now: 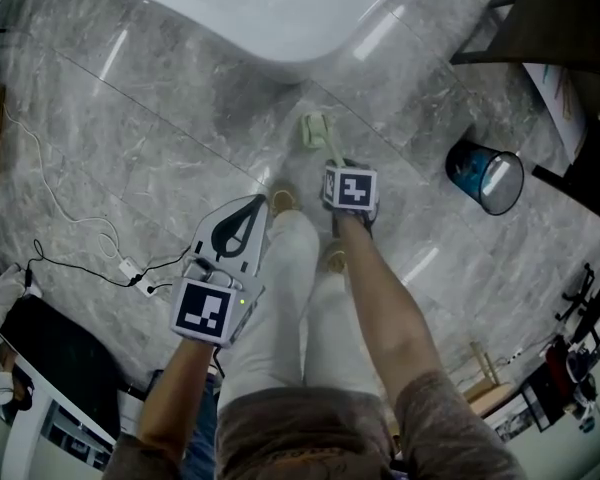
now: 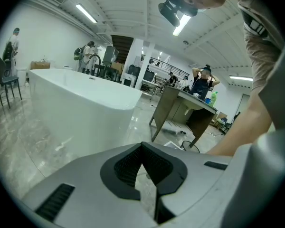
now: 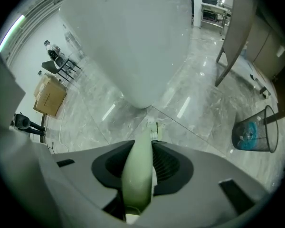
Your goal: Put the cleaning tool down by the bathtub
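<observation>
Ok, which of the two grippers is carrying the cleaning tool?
The right gripper: its fingers are clamped on the pale green handle of the cleaning tool. The left gripper has its fingers meeting with nothing between them.

open floor (image 1: 400,118) between bathtub (image 1: 280,8) and bin (image 1: 485,176)

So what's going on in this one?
A person stands at the end of the bathtub. The right gripper is clamped on the pale green handle of the cleaning tool, pointing steeply down, with the tool's head close to the floor beside the tub. The left gripper hangs aside, shut on nothing.
</observation>
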The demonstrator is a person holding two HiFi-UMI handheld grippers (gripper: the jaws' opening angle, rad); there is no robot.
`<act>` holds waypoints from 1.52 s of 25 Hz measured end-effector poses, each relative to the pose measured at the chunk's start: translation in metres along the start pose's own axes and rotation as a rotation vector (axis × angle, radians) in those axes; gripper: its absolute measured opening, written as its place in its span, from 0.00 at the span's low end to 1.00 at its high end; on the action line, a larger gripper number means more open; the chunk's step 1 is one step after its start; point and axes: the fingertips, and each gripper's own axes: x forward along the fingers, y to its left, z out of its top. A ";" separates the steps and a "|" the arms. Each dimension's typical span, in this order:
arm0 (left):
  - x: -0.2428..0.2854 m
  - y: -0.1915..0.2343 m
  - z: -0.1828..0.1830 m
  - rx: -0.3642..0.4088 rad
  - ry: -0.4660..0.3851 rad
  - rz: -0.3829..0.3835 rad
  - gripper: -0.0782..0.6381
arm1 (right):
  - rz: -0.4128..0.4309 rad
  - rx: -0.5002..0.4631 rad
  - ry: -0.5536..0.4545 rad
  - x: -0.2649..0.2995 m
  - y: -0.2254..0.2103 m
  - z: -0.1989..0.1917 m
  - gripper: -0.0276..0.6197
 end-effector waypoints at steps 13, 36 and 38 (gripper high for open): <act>0.003 0.005 -0.007 -0.015 0.005 0.008 0.11 | -0.034 -0.007 0.040 0.014 -0.006 -0.008 0.23; -0.015 -0.021 0.015 -0.040 -0.037 0.009 0.11 | -0.017 0.002 -0.092 -0.060 -0.008 0.003 0.38; -0.022 -0.021 0.019 -0.043 -0.041 0.025 0.11 | -0.027 -0.010 -0.119 -0.078 -0.009 0.003 0.34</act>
